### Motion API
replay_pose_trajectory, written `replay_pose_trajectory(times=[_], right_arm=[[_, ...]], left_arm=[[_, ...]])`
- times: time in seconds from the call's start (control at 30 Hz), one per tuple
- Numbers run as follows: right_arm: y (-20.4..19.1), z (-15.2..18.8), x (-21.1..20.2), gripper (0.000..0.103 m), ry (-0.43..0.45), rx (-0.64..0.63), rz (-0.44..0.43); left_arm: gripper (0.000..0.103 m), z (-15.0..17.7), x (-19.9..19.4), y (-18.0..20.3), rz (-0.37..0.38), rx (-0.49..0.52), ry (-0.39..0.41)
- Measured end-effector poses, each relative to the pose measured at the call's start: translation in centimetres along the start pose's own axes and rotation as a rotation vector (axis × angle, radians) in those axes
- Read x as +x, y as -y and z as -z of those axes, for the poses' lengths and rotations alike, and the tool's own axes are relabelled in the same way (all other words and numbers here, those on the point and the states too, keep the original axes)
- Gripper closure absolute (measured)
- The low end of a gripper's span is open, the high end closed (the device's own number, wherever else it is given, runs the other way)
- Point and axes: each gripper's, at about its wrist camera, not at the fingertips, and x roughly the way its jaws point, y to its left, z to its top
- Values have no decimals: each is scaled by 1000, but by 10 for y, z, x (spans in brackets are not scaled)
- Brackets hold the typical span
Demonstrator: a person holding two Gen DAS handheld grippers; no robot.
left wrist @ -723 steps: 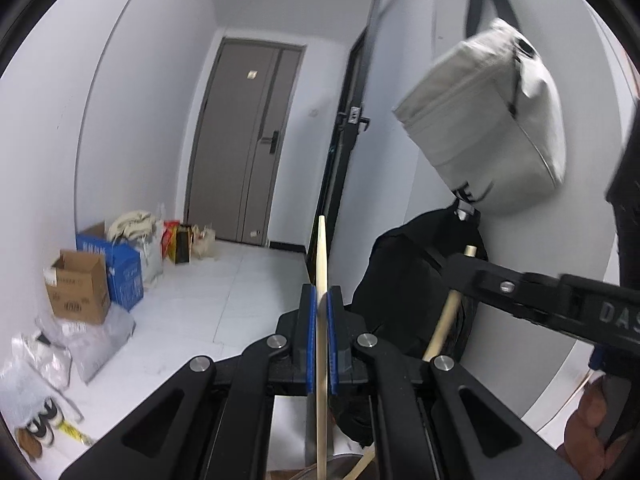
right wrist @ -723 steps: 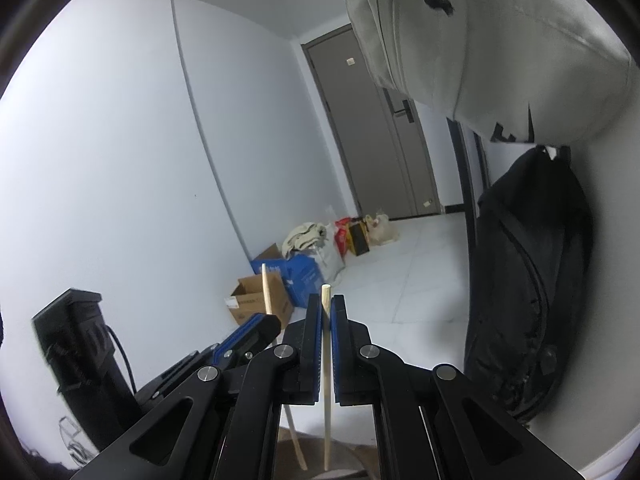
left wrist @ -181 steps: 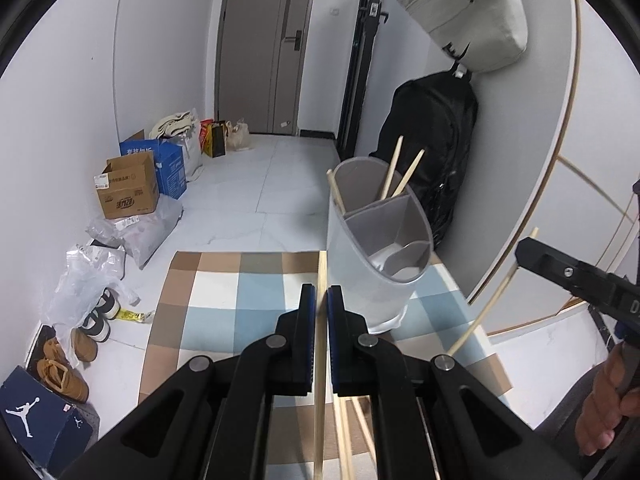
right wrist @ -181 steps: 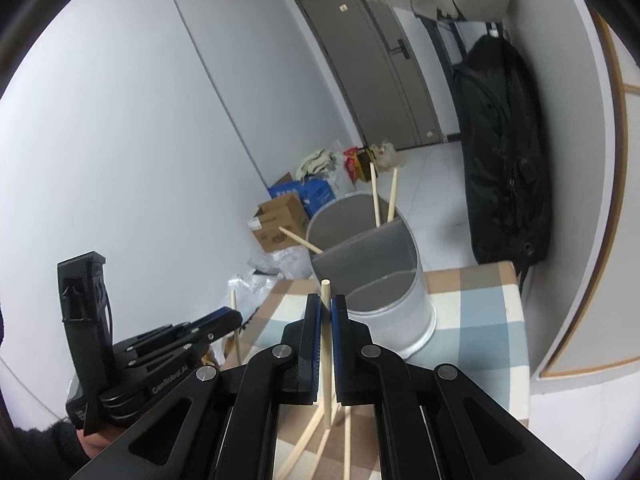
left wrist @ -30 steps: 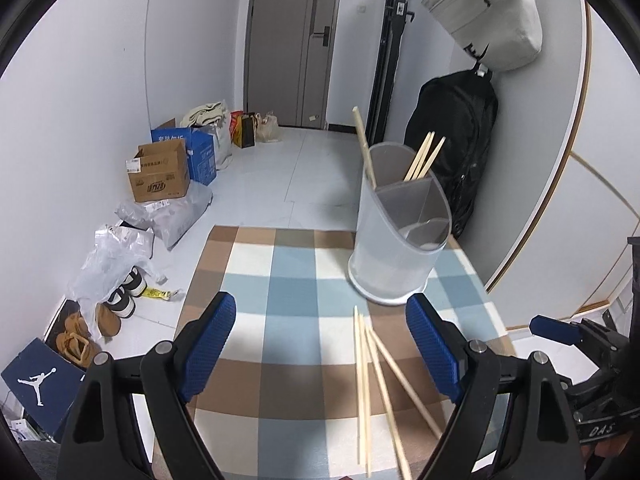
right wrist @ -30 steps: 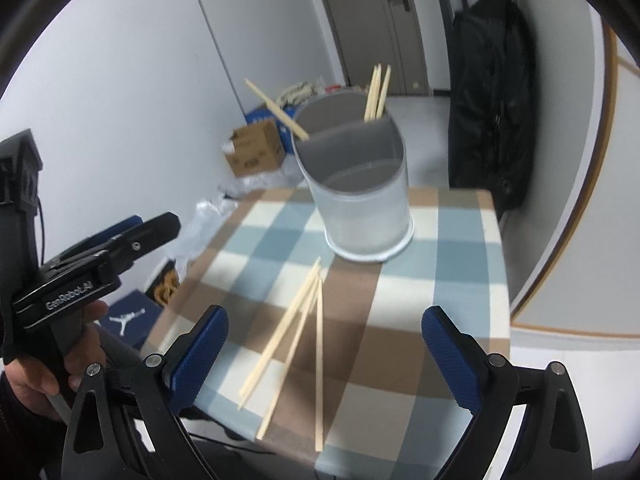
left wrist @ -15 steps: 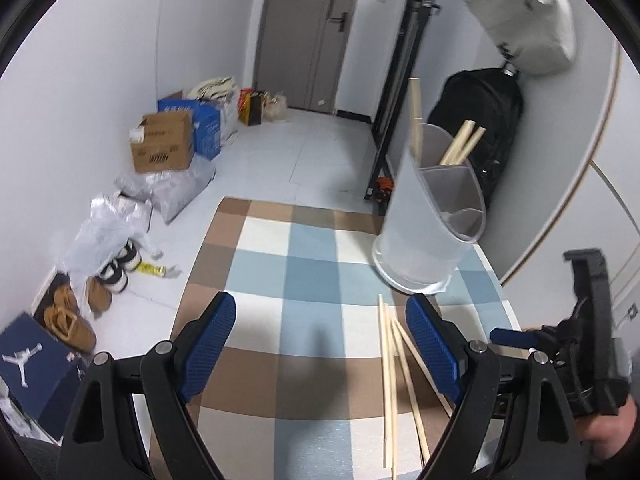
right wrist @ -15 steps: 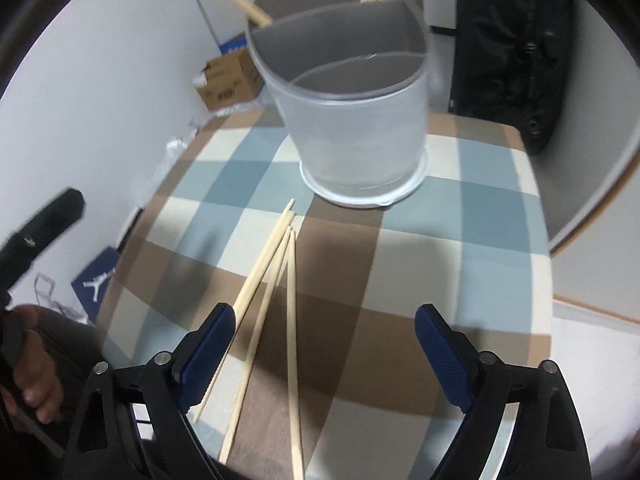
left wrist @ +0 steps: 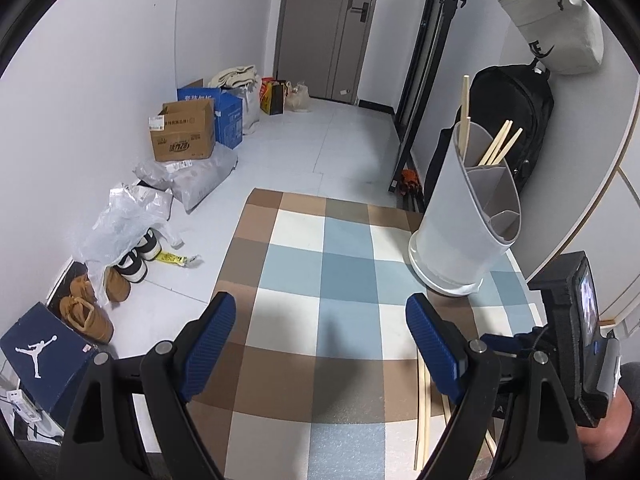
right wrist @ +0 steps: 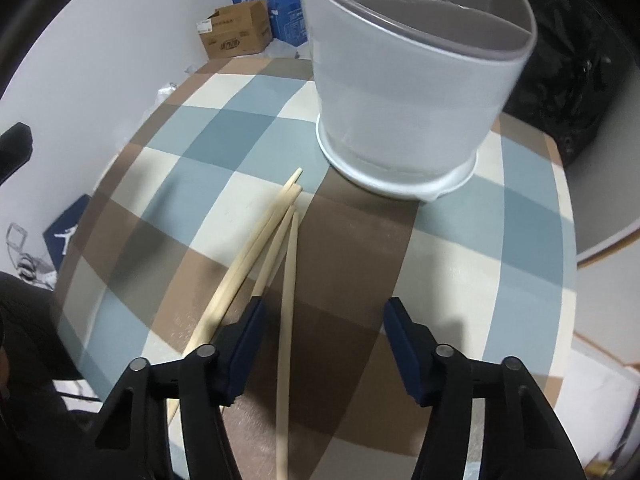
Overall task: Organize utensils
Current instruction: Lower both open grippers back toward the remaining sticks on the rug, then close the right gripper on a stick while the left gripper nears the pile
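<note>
Checkered tablecloth (right wrist: 224,128) with a grey divided holder (right wrist: 404,92) on it, some chopsticks already inside. Three loose chopsticks (right wrist: 286,280) lie just beside it. Right gripper (right wrist: 322,326) is closing around one, not pinching yet. Left gripper (left wrist: 320,330) gapes wide, empty.

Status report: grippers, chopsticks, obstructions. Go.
Left gripper open, empty. Right gripper closing around one loose chopstick, not yet gripped. Holder ahead; nothing blocking.
</note>
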Motion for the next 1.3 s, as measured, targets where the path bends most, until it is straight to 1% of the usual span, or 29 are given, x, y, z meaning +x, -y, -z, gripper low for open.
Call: replay_pose_trajectory(times=[0.03,0.07,0.13,0.23,0.3,0.33,0.37,0.4,0.43,0.5,0.6,0.7,0.8,0.9,0.97,1.03,1.3], right_arm=[[-2,-2,1,49,0,-11,12],[-3,-3,1,53,2,-22,23],[-7,-6,3,58,7,-41,41],[-10,-12,4,68,12,-52,34],[-12,-17,5,80,15,-51,32],[-11,-18,6,82,15,-45,33],[-9,-20,6,87,16,-34,29],[-8,-21,6,94,18,-23,25],[-6,-22,6,97,19,-12,23],[-1,-24,6,98,22,15,2],[7,-23,5,98,28,55,-28],[14,-17,-6,98,59,90,-55],[19,-10,-21,98,94,115,-81],[25,-7,-40,98,141,131,-109],[32,-2,-54,98,179,146,-147],[38,0,-61,98,204,164,-165],[63,12,-87,98,310,252,-208]], left_arm=[[19,-1,2,-3,-2,-5,-7],[19,-1,3,-4,-3,-12,-11],[19,-2,4,-6,-1,-23,-17],[19,-3,5,-7,-6,-29,-21],[19,-3,6,-7,-11,-36,-28],[19,-3,7,-7,-13,-44,-36],[19,-4,8,-8,-9,-51,-39],[19,-4,9,-9,-5,-57,-42],[19,-4,10,-9,-3,-60,-45],[19,-4,11,-8,-2,-62,-49],[19,-1,14,-3,4,-41,-53],[19,2,19,4,15,-9,-69],[19,6,28,12,31,21,-117],[19,13,41,23,52,45,-195],[19,18,48,30,69,58,-248],[19,22,52,36,73,70,-283],[19,38,64,50,0,157,-359]])
